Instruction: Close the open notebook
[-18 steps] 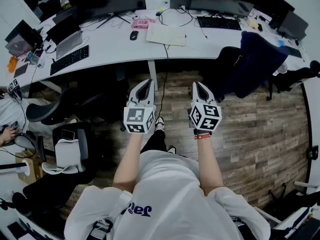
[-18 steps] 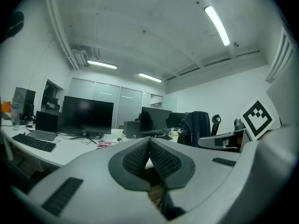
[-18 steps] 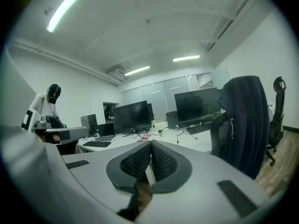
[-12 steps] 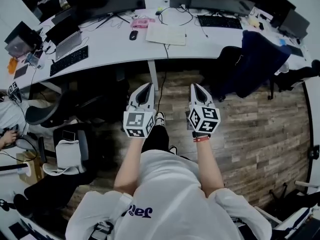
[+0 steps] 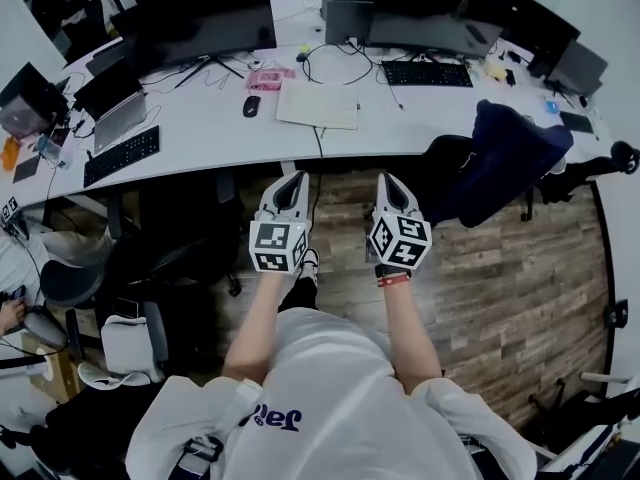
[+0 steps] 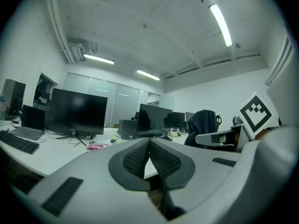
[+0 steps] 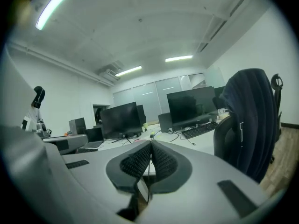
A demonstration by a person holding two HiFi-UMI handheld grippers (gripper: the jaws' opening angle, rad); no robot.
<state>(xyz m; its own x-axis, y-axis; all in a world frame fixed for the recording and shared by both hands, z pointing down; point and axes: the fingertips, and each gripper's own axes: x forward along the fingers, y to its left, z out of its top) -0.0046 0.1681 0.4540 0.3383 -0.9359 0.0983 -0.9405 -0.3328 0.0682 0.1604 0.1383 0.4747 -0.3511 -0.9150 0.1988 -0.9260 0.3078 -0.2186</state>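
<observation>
An open notebook (image 5: 319, 104) with pale pages lies flat on the white desk (image 5: 200, 118), near its front edge. My left gripper (image 5: 295, 179) and right gripper (image 5: 386, 180) are held side by side over the wooden floor, short of the desk and pointing toward it. Both are shut with nothing between the pads. In the left gripper view the left gripper (image 6: 149, 141) shows closed jaws, with the desk beyond. The right gripper (image 7: 151, 144) in its own view also has its jaws pressed together.
On the desk stand black monitors (image 5: 205, 23), keyboards (image 5: 428, 72), a laptop (image 5: 115, 108), a mouse (image 5: 251, 105) and a pink item (image 5: 265, 78). An office chair draped with a dark jacket (image 5: 505, 148) stands at the right. More chairs (image 5: 130, 298) crowd the left.
Both grippers have moved forward a little toward the desk, and the desk with the notebook now sits lower and nearer in the head view.
</observation>
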